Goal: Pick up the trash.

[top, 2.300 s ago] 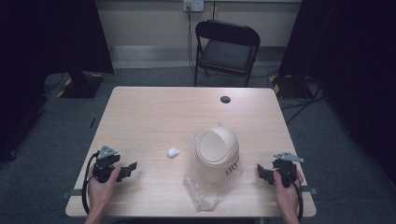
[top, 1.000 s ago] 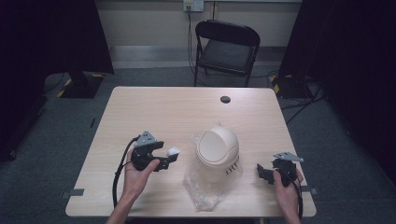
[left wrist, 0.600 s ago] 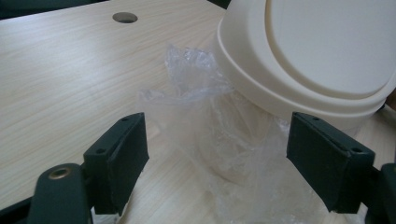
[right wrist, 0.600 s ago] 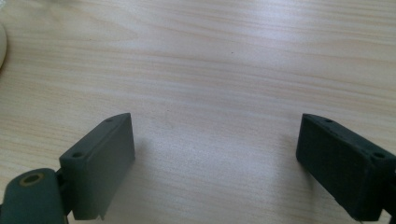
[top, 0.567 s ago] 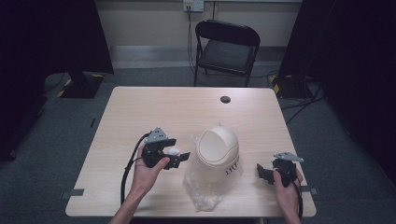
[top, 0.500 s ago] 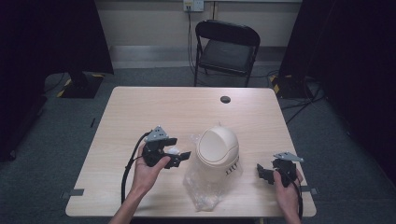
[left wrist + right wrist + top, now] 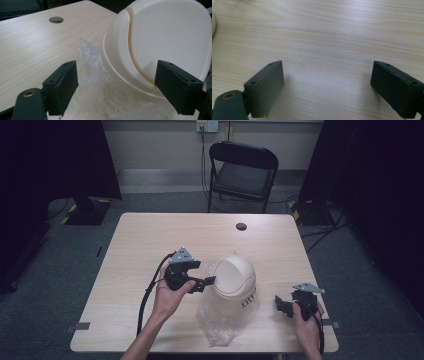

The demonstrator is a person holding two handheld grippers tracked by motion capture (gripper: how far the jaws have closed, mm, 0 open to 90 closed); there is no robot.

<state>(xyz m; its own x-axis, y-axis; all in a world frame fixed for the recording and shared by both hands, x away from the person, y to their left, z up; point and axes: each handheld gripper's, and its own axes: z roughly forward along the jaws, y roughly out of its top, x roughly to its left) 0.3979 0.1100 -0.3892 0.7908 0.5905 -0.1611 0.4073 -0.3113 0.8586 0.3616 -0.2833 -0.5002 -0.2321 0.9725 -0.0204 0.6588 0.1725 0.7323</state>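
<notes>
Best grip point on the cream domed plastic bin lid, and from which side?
Judging by shape, take the cream domed plastic bin lid at its lower rim, coming level from the person's left, where the left gripper stands open. The dome curves away; the clear plastic liner bag spreads below.

- The cream bin (image 7: 234, 282) near the middle of the table carries a short row of dark marks low on its near right side, seen from the high view; they are too small and blurred to read.
- No other text, label, brand, number or sign can be read on anything else.
</notes>
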